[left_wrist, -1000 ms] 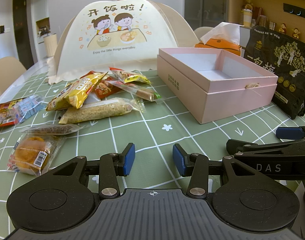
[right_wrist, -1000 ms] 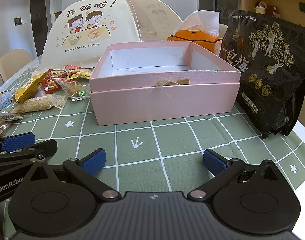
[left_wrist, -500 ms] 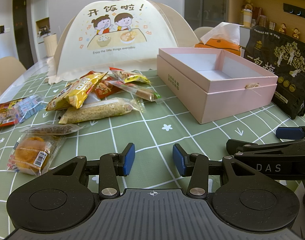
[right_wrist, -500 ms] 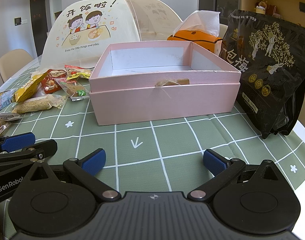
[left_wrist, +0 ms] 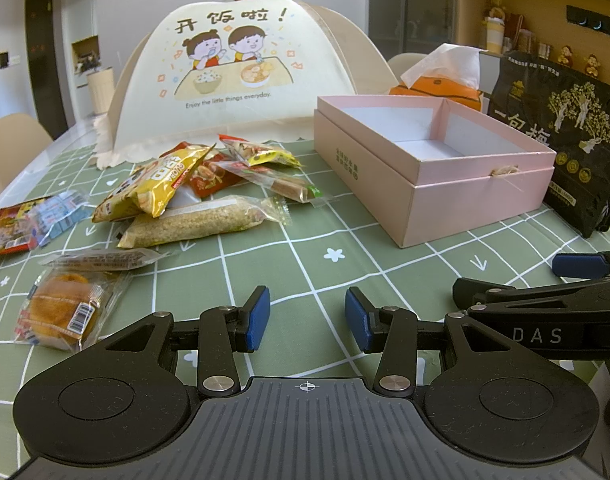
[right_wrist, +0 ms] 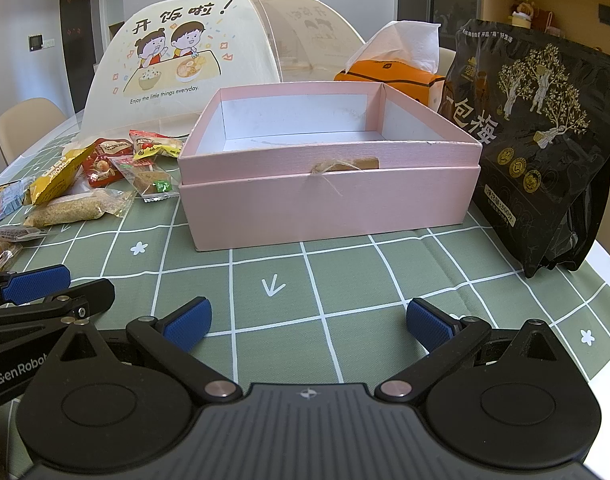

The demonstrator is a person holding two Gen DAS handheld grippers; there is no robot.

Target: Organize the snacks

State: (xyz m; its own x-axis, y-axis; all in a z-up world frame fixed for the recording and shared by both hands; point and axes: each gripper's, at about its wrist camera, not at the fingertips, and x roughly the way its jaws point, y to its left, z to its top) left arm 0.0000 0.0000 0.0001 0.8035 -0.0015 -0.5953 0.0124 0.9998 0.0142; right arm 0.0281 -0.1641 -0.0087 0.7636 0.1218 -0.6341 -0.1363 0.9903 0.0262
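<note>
An open pink box point(left_wrist: 465, 184) point(right_wrist: 325, 200) stands on the green checked tablecloth point(left_wrist: 265, 264), with nothing in it. Several snack packets lie to its left: a yellow bag point(left_wrist: 161, 184), a long grain bar point(left_wrist: 197, 224), a bun in clear wrap point(left_wrist: 61, 312), a red and blue packet point(left_wrist: 29, 224). They also show in the right wrist view point(right_wrist: 77, 208). My left gripper point(left_wrist: 307, 318) is open and empty, low over the cloth. My right gripper point(right_wrist: 307, 322) is open wide and empty, in front of the box.
A cream mesh food cover point(left_wrist: 233, 76) stands behind the snacks. An orange tissue box point(right_wrist: 389, 76) sits behind the pink box. A tall black bag point(right_wrist: 541, 140) stands to its right near the table edge. A chair point(left_wrist: 9, 148) is at far left.
</note>
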